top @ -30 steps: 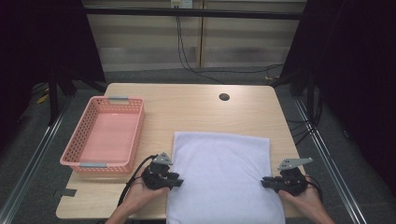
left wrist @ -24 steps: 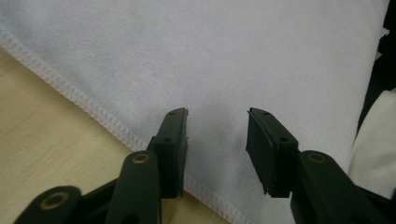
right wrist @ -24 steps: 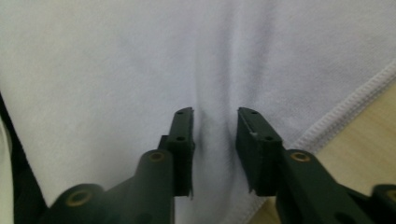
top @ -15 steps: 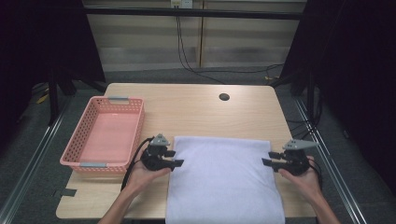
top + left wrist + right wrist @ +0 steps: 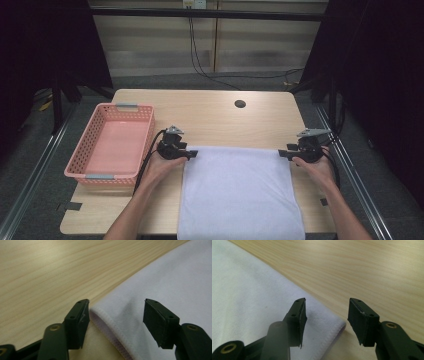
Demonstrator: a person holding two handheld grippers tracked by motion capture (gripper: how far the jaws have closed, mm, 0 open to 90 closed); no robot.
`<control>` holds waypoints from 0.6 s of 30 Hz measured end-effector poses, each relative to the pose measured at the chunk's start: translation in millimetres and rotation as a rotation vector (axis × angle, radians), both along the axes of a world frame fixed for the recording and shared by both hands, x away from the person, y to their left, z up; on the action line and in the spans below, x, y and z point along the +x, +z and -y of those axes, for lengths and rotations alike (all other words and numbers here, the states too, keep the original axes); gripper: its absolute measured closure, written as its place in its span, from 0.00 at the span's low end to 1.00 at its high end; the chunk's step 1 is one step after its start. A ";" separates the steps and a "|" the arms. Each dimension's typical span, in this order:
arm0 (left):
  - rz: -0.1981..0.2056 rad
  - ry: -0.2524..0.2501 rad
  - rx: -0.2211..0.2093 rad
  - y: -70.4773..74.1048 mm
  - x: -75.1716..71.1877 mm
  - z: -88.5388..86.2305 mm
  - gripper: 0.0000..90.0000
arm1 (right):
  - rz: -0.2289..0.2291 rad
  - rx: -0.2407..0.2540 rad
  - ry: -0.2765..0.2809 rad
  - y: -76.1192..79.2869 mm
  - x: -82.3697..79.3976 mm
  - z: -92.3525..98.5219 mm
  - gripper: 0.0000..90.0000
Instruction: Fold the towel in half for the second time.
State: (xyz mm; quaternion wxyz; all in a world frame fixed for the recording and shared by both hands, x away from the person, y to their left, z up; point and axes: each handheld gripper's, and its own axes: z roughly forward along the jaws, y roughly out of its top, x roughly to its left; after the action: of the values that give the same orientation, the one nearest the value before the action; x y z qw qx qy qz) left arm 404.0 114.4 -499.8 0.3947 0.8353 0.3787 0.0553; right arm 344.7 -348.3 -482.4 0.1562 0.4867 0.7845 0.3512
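A white towel lies flat on the wooden table and runs from mid-table to the near edge. My left gripper sits at the towel's far left corner, my right gripper at its far right corner. In the left gripper view the left gripper is open, its jaws astride the hemmed towel corner, where two layers show. In the right gripper view the right gripper is open too. The towel corner lies between its jaws, on the wood.
An empty pink plastic basket stands at the table's left side, close to my left hand. A small dark hole marks the far middle of the tabletop. Bare wood stretches beyond the towel's far edge.
Both grippers have moved away from the person, from the towel's sides up to its far corners. The towel's far edge sits slightly nearer than a second ago.
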 end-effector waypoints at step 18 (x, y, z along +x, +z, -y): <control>-0.032 -0.069 -0.077 3.7 -4.0 -3.9 0.94 | -0.069 0.043 0.053 -16.4 2.3 1.7 0.83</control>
State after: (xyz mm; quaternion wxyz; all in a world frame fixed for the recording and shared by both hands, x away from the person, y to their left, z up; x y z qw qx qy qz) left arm 400.0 118.3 -496.1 0.4221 0.8329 0.3578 0.0134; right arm 346.9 -350.0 -498.8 0.1094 0.4810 0.7942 0.3549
